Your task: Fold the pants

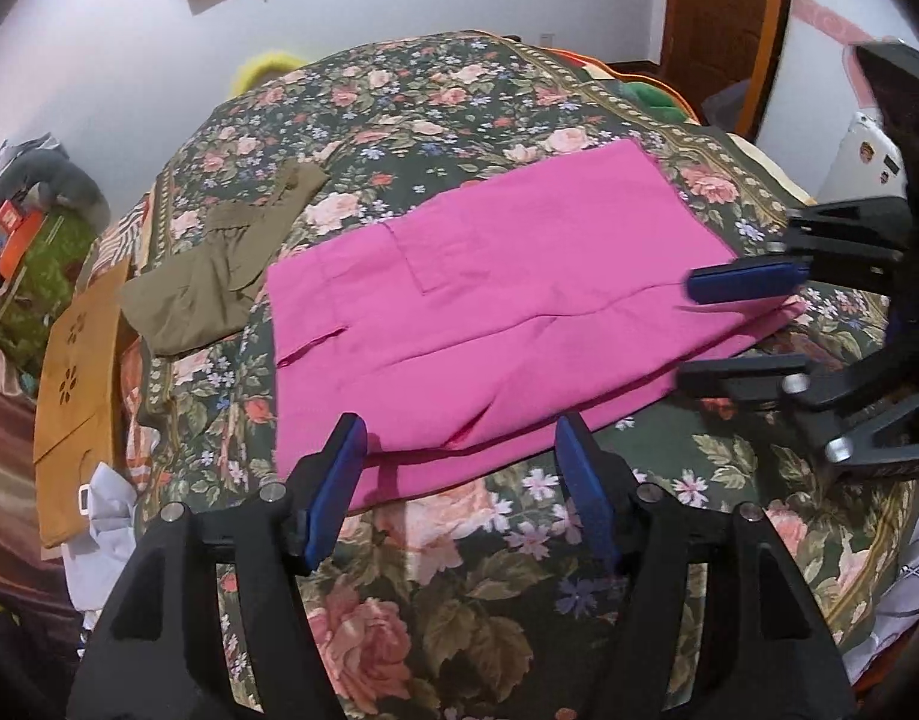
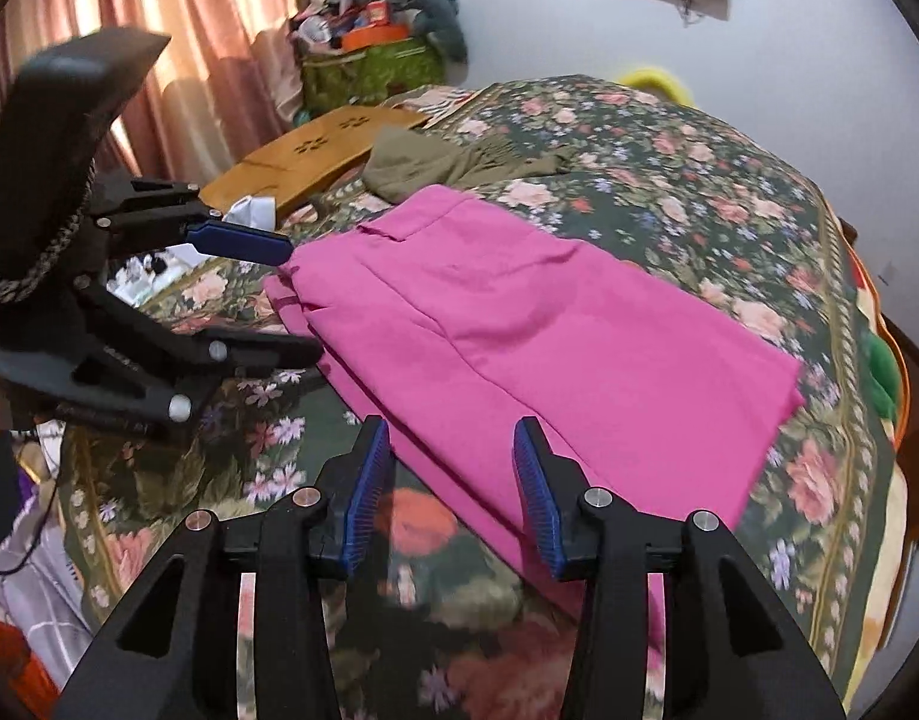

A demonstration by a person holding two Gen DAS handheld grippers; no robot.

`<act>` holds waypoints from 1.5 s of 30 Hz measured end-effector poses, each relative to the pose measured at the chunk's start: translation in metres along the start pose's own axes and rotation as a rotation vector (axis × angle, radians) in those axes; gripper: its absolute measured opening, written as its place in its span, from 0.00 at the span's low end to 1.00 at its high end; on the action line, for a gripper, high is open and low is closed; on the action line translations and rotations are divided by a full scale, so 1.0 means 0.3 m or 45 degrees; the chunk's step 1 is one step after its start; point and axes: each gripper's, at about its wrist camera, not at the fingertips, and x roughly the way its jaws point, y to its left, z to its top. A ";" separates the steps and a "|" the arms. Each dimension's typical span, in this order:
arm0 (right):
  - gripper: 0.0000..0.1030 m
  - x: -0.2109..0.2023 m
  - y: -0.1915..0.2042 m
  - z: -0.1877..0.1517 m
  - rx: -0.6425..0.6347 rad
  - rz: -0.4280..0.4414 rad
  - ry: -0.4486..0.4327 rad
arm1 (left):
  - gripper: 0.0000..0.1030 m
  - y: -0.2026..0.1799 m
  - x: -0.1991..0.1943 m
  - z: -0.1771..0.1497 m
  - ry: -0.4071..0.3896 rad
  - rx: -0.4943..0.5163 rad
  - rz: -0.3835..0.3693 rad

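The pink pants point(image 1: 495, 300) lie folded flat on the floral bedspread point(image 1: 447, 588), and show in the right wrist view point(image 2: 519, 330) too. My left gripper point(image 1: 462, 438) is open and empty, hovering at the pants' near edge. My right gripper point(image 2: 450, 444) is open and empty over the pants' long edge. In the left wrist view the right gripper point(image 1: 693, 324) shows at the right, open beside the pants' end. In the right wrist view the left gripper point(image 2: 297, 300) shows at the left, open by the waistband end.
An olive garment point(image 1: 219, 264) lies crumpled on the bed beyond the pants, also seen in the right wrist view point(image 2: 453, 162). A wooden board point(image 2: 315, 156) lies at the bed's edge. A cluttered green bag point(image 2: 369, 60) stands by the curtains. A door point(image 1: 723, 18) is far right.
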 end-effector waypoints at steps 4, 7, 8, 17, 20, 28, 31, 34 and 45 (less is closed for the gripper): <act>0.38 0.034 0.010 0.019 -0.013 0.038 0.030 | 0.63 -0.015 0.017 0.004 0.005 0.027 -0.002; 0.28 0.048 0.018 0.021 -0.030 0.044 0.038 | 0.63 -0.016 0.023 0.010 -0.006 0.029 -0.026; 0.26 0.050 0.021 0.022 -0.036 0.052 0.037 | 0.63 -0.018 0.023 0.011 -0.014 0.035 -0.026; 0.06 0.039 -0.016 0.028 0.074 0.103 -0.004 | 0.32 -0.030 0.051 0.024 -0.028 0.090 0.011; 0.06 0.026 -0.027 0.031 0.101 0.108 -0.019 | 0.19 -0.034 0.073 0.035 -0.020 0.107 0.037; 0.18 0.022 -0.029 0.014 0.106 0.074 0.022 | 0.09 -0.031 0.028 0.054 -0.077 0.071 0.023; 0.20 0.032 -0.034 0.006 0.120 0.076 0.043 | 0.09 -0.034 0.014 0.053 -0.074 0.060 0.008; 0.20 0.026 -0.033 -0.001 0.119 0.076 0.039 | 0.09 -0.050 0.003 0.041 -0.077 0.084 0.020; 0.24 -0.041 -0.059 -0.013 0.194 0.087 -0.001 | 0.15 0.006 -0.007 -0.022 -0.004 -0.051 -0.042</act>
